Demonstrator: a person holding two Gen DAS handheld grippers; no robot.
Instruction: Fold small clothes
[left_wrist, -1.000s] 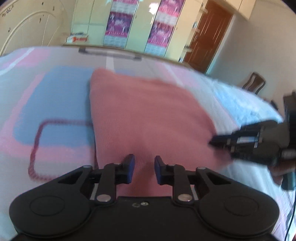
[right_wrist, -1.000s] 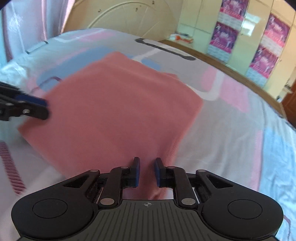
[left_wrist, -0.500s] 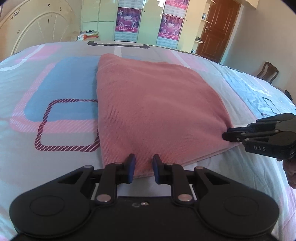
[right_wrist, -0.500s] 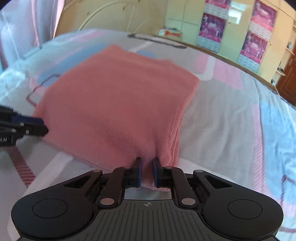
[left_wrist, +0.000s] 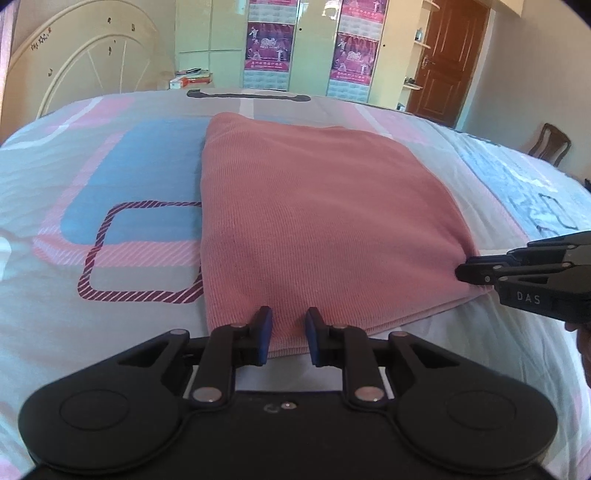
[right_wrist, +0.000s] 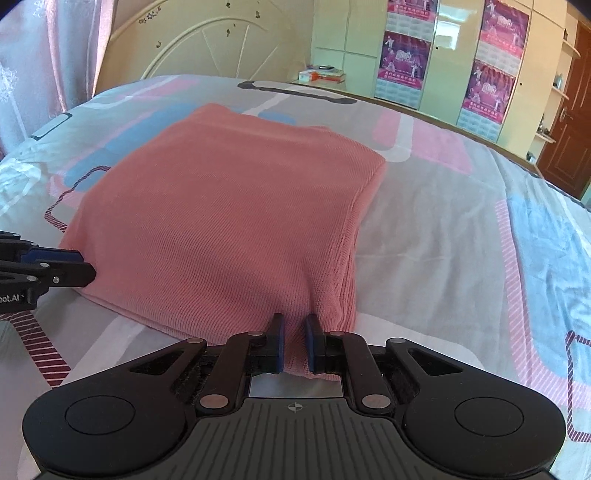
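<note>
- Folded pink garment lies flat on the patterned bedsheet
- Right gripper pinches its near corner
- Left gripper sits at the garment's left edge

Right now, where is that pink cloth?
The pink cloth lies folded on the patterned bedsheet, its near edge between the left claw and right claw.

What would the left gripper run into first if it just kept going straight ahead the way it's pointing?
The left gripper would meet the pink folded garment first: its near edge already lies between the parted fingers. Beyond it there is only the bedspread, though depth is hard to judge.
</note>
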